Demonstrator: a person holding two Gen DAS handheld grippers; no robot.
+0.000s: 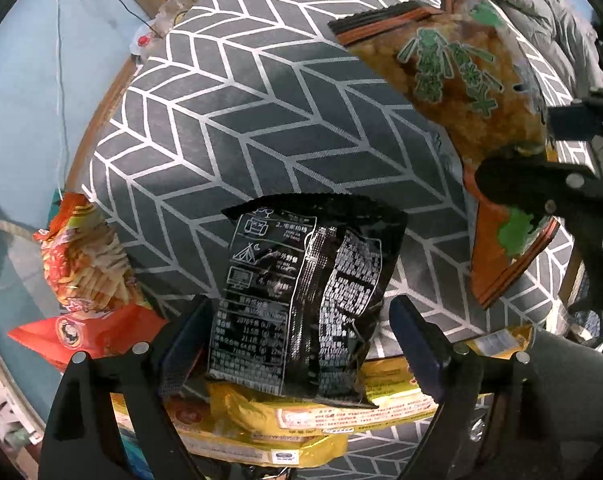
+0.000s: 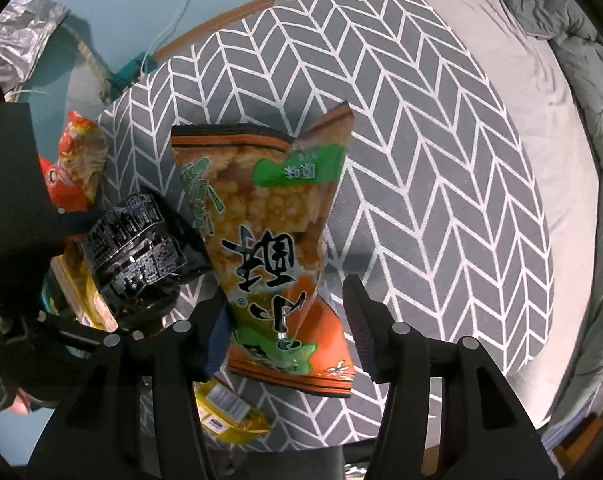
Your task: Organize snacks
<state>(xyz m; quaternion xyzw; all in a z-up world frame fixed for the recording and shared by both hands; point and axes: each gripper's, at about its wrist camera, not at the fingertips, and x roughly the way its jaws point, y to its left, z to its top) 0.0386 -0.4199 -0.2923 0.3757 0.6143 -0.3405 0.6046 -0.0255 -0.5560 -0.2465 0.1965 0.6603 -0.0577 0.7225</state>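
A black snack bag (image 1: 301,300) with white print lies between the fingers of my left gripper (image 1: 297,344), on top of yellow snack packs (image 1: 301,416). The jaws stand wide at its sides, apart from it. An orange-and-green rice cracker bag (image 2: 269,248) stands between the fingers of my right gripper (image 2: 289,324); the left finger touches it, the right finger stands off. The same bag (image 1: 461,80) shows in the left wrist view with the right gripper (image 1: 541,168) on it. The black bag (image 2: 141,240) also shows at the left of the right wrist view.
All sits on a round table with a grey chevron cloth (image 1: 261,120) (image 2: 441,160). A red-orange chip bag (image 1: 81,264) (image 2: 77,160) stands at its left edge. A yellow pack (image 2: 229,412) lies near the front edge. Grey bedding (image 2: 581,120) lies at the right.
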